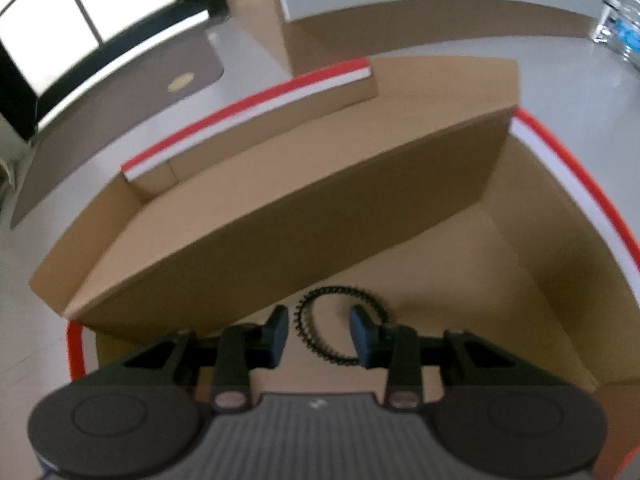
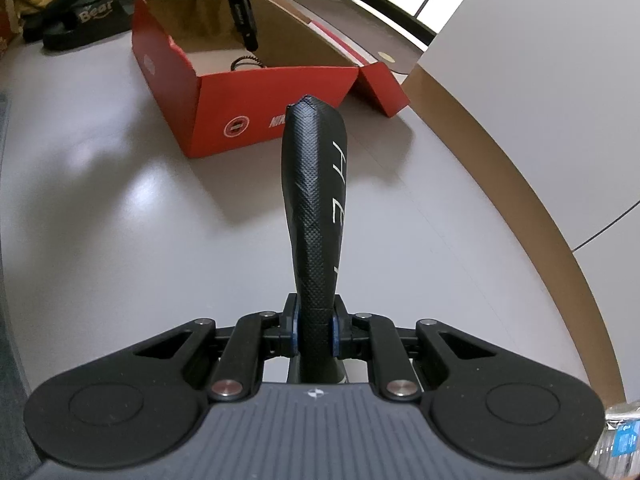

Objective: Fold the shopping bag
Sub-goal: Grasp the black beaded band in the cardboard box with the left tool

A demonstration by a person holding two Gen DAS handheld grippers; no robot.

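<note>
1. Two views are given; the left wrist view is described first.
2. The left tool [image 1: 319,335] is seen pointing down into an open red box [image 1: 576,168] with brown cardboard inside.
3. Its jaws are held apart, and nothing is pressed between them.
4. A black coiled cord [image 1: 320,322] is seen lying as a ring on the bottom of the box, just past the fingertips, partly in the gap between them. Whether it is touched cannot be told.
5. A brown lid flap [image 1: 280,216] is raised across the box, behind the cord.
6. In the right wrist view, the right tool [image 2: 314,334] is closed on a black textured shopping bag [image 2: 314,184], which is rolled into a narrow bundle.
7. The bundle is gripped near its lower end and stands out forward above the pale surface [image 2: 120,220]. White letters are seen on its side.
8. The red box [image 2: 248,108] is placed further back on the surface, well apart from the bag.
9. The left tool [image 2: 250,42] is seen reaching into the box from above, with the cord [image 2: 245,62] below it.
10. Black slippers [image 2: 80,16] are seen at the far left.
</note>
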